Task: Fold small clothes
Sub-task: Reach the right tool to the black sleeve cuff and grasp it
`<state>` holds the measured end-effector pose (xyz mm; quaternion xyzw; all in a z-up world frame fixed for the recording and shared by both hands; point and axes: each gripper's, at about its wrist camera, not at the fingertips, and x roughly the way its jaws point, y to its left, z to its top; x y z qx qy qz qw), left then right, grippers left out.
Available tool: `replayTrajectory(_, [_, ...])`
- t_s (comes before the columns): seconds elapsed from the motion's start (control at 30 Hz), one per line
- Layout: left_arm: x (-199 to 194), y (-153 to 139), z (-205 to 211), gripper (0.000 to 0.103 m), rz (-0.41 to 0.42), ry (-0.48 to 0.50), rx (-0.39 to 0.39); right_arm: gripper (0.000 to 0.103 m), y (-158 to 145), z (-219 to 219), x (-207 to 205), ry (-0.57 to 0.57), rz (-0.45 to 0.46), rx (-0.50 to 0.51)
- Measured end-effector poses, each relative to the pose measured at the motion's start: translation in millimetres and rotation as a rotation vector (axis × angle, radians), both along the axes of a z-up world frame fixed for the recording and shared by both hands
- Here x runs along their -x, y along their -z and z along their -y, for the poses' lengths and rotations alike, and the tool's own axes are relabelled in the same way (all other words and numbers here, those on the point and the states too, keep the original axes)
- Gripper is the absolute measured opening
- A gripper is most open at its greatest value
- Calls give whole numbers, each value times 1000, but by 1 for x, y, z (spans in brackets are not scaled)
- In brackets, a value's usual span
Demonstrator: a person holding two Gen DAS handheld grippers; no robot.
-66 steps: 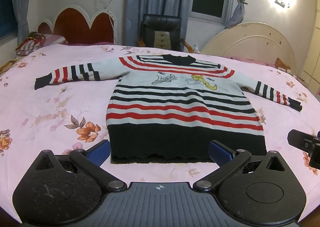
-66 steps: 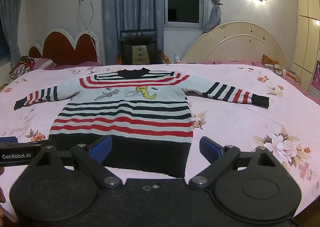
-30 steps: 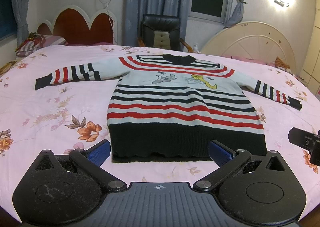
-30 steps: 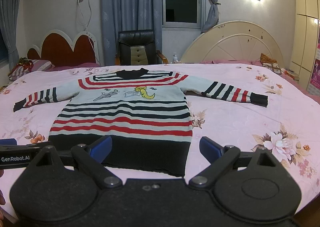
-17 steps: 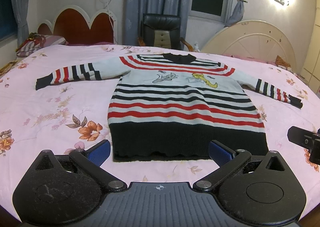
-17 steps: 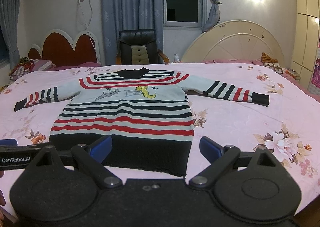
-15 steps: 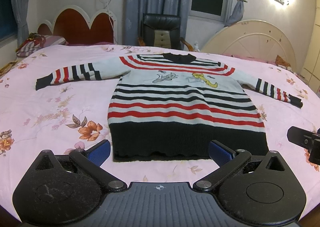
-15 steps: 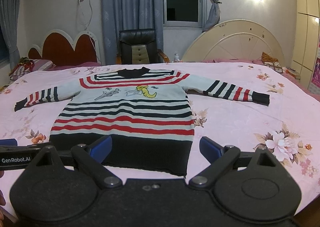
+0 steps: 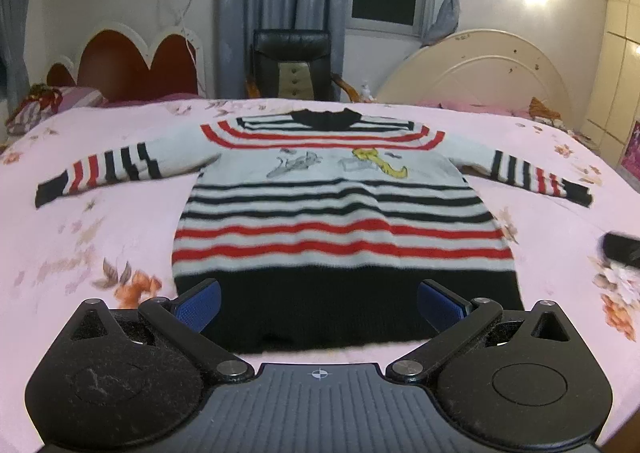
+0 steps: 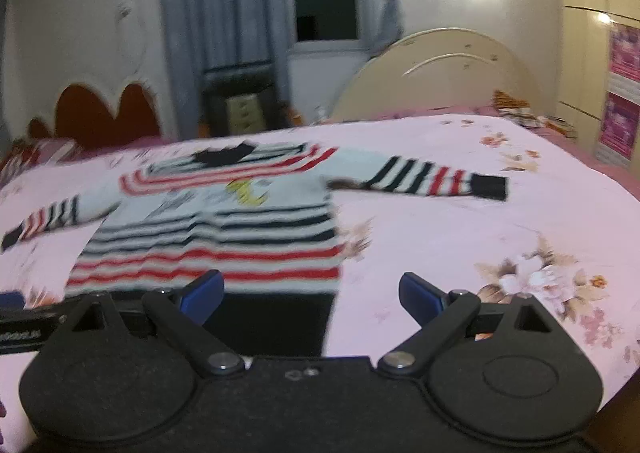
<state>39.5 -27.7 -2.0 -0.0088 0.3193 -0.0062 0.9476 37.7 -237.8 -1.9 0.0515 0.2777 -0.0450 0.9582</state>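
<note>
Sweater (image 9: pixel 340 213) flat on bed (image 9: pixel 80 237), collar far, hem nearest — left gripper (image 9: pixel 319 305) over hem middle, right gripper (image 10: pixel 310 293) by hem's right corner; both released, empty.

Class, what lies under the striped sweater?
The striped sweater lies flat on the pink floral bedsheet, which shows all around it. Anything beneath the sweater itself is covered.
</note>
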Motion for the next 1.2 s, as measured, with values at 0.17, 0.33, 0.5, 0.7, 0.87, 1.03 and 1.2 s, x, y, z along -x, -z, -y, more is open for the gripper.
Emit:
replayTrajectory(0.17, [-35, -1, 10, 103, 3, 79, 23, 94, -3, 46, -22, 98, 37, -40])
replayTrajectory(0.33, [-77, 6, 22, 103, -13, 38, 23, 92, 9, 105, -61, 167, 36, -146])
replayTrajectory(0.5, [-129, 22, 31, 103, -113, 34, 15, 90, 23, 157, -110, 245, 49, -161])
replayTrajectory(0.7, [-168, 38, 40, 103, -164, -44, 8, 89, 55, 218, -176, 317, 41, -239])
replayTrajectory(0.87, [-194, 46, 51, 103, -193, -67, 53, 88, 90, 263, -214, 381, 35, -383])
replayTrajectory(1.03, [-215, 51, 69, 103, -210, -63, 51, 56, 136, 299, -235, 441, 1, -565])
replayTrajectory(1.2, [-235, 54, 84, 103, -218, -50, 32, 42, 147, 316, -233, 448, 43, -651])
